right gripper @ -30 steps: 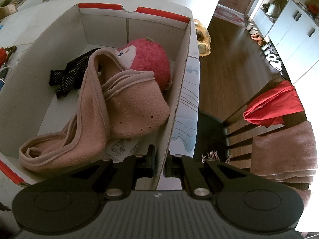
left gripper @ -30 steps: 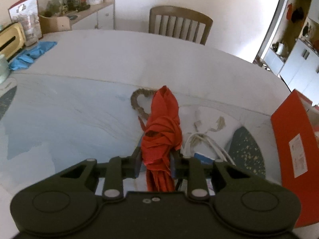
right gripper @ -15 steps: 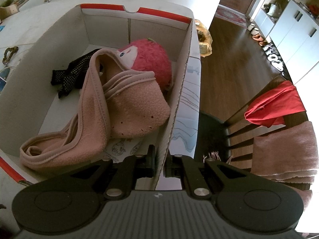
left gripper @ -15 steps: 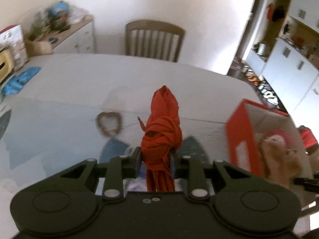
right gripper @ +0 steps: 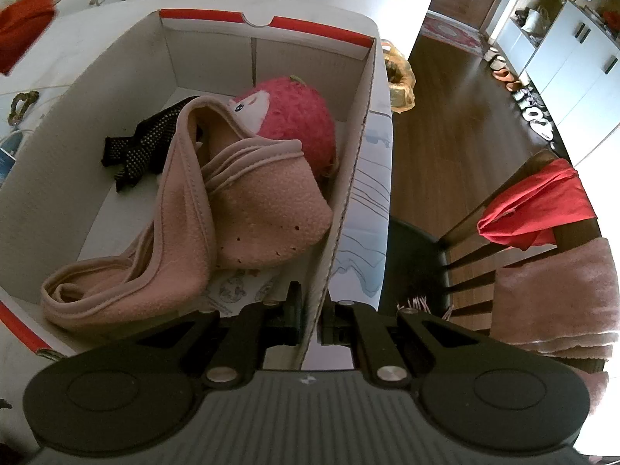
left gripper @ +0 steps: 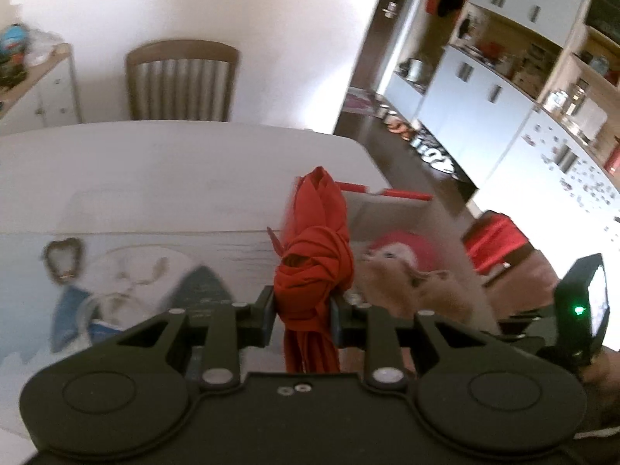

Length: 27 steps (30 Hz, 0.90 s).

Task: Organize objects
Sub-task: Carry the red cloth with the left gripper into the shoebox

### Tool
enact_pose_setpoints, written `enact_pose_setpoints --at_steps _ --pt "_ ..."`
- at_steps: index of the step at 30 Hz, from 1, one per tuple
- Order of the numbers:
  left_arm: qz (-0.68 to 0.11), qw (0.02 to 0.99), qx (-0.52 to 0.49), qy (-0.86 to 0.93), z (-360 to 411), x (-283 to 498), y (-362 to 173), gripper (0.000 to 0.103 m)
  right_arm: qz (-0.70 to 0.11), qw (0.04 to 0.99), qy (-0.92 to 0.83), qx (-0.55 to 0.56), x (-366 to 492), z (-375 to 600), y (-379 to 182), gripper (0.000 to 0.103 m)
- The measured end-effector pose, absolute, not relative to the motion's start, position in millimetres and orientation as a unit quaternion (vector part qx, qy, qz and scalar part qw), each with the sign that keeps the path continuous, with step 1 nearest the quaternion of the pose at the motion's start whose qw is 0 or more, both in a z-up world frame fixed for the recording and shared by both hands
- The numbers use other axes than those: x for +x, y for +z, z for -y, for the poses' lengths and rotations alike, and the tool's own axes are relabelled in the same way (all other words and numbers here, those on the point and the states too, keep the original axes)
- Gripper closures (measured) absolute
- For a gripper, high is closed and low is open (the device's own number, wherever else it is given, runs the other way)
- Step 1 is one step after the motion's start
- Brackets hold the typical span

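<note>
A knotted red cloth (left gripper: 316, 259) is clamped in my left gripper (left gripper: 303, 312), lifted above the table beside the cardboard box (left gripper: 391, 209). The same red cloth (right gripper: 23, 27) shows at the upper left of the right wrist view. My right gripper (right gripper: 309, 323) is shut on the box's right wall (right gripper: 348, 178), near its front corner. Inside the box lie a pink fleece scarf (right gripper: 186, 232), a pink plush toy (right gripper: 294, 116) and a black dotted glove (right gripper: 143, 147).
On the table (left gripper: 162, 170) left of the box lie a braided heart ring (left gripper: 64, 257), a white cord (left gripper: 128, 279) and a dark blue pad (left gripper: 203, 283). A wooden chair (left gripper: 182, 77) stands behind the table. Another chair (right gripper: 542, 232) with red and pink cloths is at the right.
My left gripper rose and swung right with the red cloth, from over the heart ring to the box's edge. The right gripper kept its grip on the box wall without moving.
</note>
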<state>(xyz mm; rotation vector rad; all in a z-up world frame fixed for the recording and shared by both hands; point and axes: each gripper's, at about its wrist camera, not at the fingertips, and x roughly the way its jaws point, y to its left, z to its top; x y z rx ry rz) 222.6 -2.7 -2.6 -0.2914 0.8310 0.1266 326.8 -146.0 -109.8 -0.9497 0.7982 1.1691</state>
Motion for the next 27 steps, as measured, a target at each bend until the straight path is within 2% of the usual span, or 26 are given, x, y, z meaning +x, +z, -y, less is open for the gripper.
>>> enact_pose_setpoints --at_steps 11,27 --pt "-0.409 0.906 -0.107 0.023 60.7 266.5 1.2 0.078 -0.355 0.656 0.522 -0.413 329.2 146.6 -108.6 0.096" --pt "-0.478 0.874 -0.035 0.075 83.1 307.0 -63.5 0.077 -0.354 0.653 0.528 -0.412 330.4 147.1 -110.0 0.096"
